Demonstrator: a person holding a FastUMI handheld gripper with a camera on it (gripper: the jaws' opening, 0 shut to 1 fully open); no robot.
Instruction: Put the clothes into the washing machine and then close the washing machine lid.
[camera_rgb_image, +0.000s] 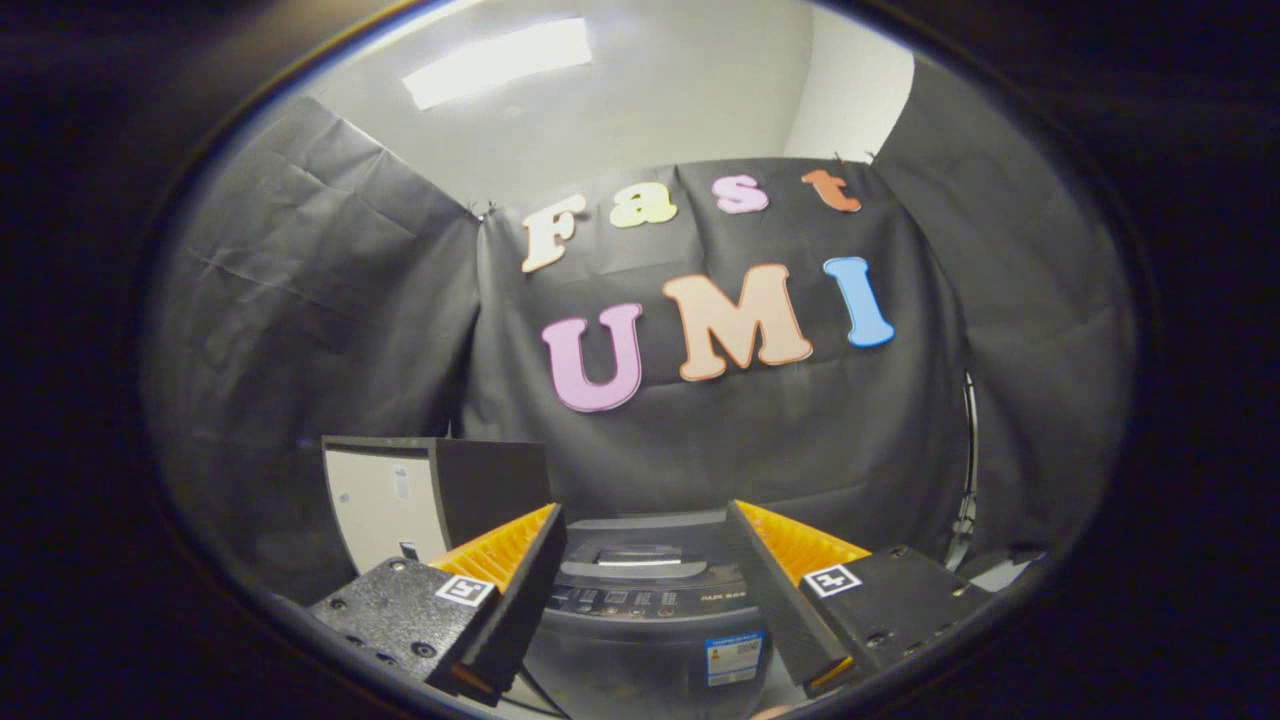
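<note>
Currently claw (645, 590) spread, empty, hovering above washing machine (640, 610), which sits between fingers, lid seemingly down. No clothes seen. Risk: lid shut blocks loading; blind descent could strike control panel (640, 598).

The washing machine (650, 610) is seen at lower centre, framed between the spread fingers of the gripper (640, 590), with a box (430, 495) to its left and the cloth wall (760, 440) behind.
</note>
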